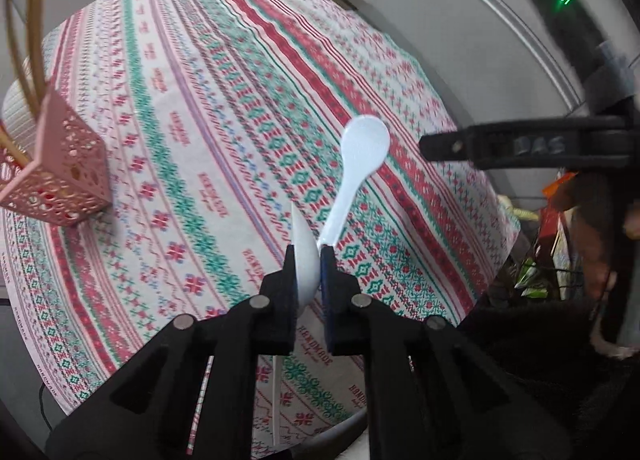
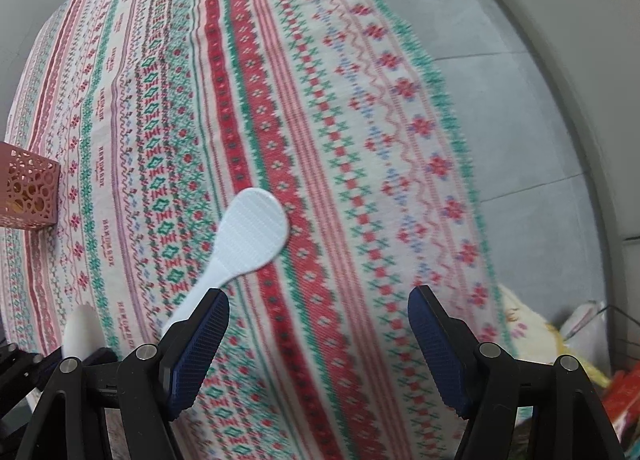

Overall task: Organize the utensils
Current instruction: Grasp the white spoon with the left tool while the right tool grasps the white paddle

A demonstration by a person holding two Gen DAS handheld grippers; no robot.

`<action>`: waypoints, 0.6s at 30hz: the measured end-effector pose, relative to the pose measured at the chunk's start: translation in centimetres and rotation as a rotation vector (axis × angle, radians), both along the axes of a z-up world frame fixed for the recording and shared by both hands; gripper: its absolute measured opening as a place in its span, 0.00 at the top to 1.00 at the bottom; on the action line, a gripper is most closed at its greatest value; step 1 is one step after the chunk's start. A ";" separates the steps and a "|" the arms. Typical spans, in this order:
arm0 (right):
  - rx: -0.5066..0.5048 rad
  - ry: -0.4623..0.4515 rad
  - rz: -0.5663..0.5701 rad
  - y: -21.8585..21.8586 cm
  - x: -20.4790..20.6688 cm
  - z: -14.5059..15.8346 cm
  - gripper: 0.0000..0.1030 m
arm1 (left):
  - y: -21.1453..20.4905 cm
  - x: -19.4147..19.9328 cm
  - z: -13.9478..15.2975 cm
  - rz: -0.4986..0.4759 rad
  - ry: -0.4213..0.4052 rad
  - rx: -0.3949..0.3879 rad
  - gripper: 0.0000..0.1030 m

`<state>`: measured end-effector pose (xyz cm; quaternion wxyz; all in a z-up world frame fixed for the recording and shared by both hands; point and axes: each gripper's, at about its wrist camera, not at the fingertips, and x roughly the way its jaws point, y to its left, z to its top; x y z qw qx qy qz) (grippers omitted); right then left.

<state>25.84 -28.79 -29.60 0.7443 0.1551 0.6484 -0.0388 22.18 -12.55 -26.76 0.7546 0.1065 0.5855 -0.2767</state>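
My left gripper (image 1: 307, 256) is shut on two white plastic utensils and holds them above the patterned tablecloth (image 1: 224, 107): a flat rice paddle (image 1: 362, 155) sticking up to the right, and a white spoon (image 1: 306, 256) seen edge-on between the pads. The paddle (image 2: 250, 236) and the spoon (image 2: 80, 334) also show in the right wrist view, at lower left. My right gripper (image 2: 318, 324) is open and empty, to the right of the paddle. A pink perforated utensil holder (image 1: 60, 179) stands at the left with chopsticks (image 1: 12, 149) in it; its corner shows in the right wrist view (image 2: 28, 191).
A white ribbed container (image 1: 18, 107) stands behind the holder. A striped straw (image 1: 200, 404) and a thin white stick (image 1: 275, 400) lie on the cloth under my left gripper. The table's right edge drops to a grey floor (image 2: 500, 71) with bags and packets (image 2: 580, 340).
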 end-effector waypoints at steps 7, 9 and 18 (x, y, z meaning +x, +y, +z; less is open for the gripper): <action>0.075 0.054 -0.029 0.4 2.3 -2.8 0.25 | 1.4 0.5 1.1 0.044 -0.015 -0.049 0.89; 0.075 0.061 -0.043 0.2 2.9 -3.5 0.25 | 1.8 0.6 1.1 0.054 -0.018 -0.048 0.89; -0.019 0.061 -0.012 2.1 5.0 -4.7 0.29 | 3.5 1.1 1.1 0.085 -0.013 -0.049 0.89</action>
